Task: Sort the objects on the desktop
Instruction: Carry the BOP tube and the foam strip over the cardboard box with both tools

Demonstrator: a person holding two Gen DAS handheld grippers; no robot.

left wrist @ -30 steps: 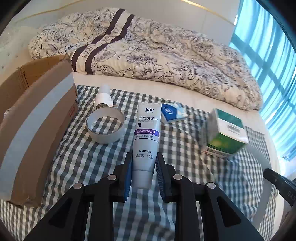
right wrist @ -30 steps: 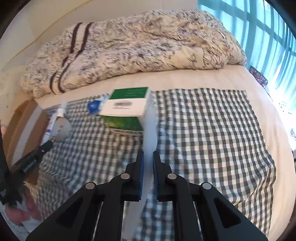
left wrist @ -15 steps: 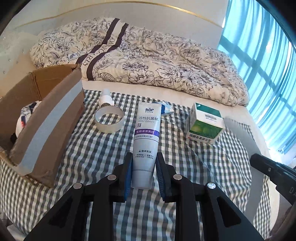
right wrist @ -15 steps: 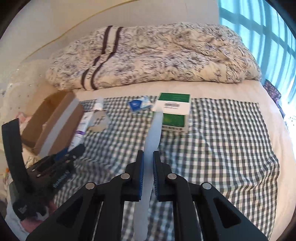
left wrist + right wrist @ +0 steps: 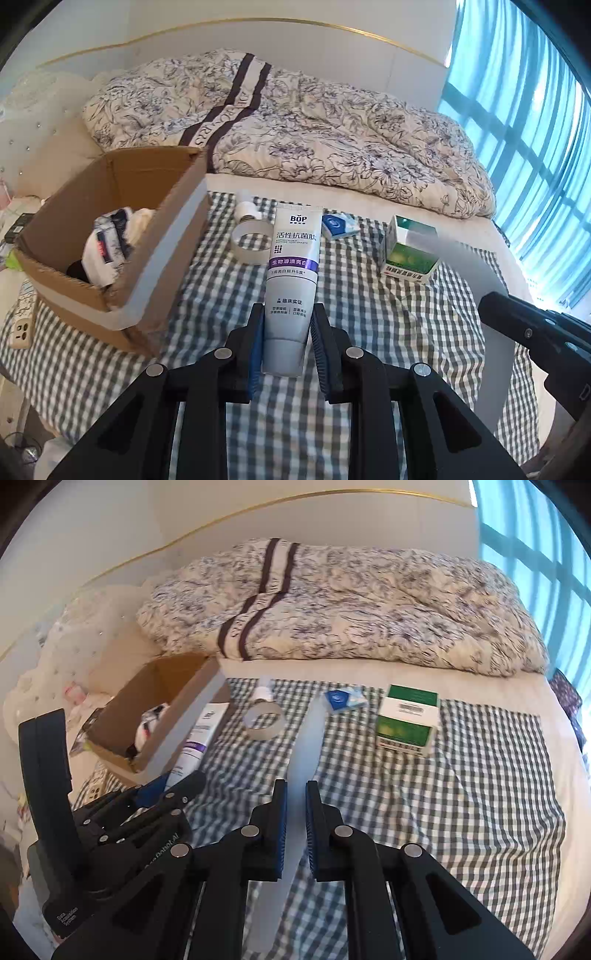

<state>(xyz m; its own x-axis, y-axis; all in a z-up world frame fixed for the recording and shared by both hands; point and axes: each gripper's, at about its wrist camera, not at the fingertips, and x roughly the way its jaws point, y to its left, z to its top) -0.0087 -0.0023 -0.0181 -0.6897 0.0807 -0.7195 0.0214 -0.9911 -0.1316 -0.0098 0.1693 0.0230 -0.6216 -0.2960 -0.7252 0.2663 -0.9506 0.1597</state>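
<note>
My left gripper point(image 5: 287, 314) is shut on the lower end of a grey-white BOP toothpaste tube point(image 5: 293, 254), held above the checked cloth point(image 5: 369, 314). In the right wrist view the same tube point(image 5: 203, 731) hangs beside the cardboard box point(image 5: 192, 705). My right gripper point(image 5: 295, 794) is shut on a translucent white flat strip point(image 5: 308, 731) that points forward over the cloth. On the cloth lie a clear tape roll point(image 5: 251, 242), a small white bottle point(image 5: 246, 208), a blue packet point(image 5: 338, 225) and a green-and-white carton point(image 5: 408, 247).
The open cardboard box point(image 5: 170, 251) stands at the cloth's left edge with white and dark items inside. A flowered duvet point(image 5: 295, 129) is heaped behind the cloth. A white power strip point(image 5: 22, 325) lies left of the box. A blue-curtained window point(image 5: 535, 129) is on the right.
Both grippers have risen and drawn back with the tube and the strip still held. The cloth's objects look smaller, and the inside of the box has come into view.
</note>
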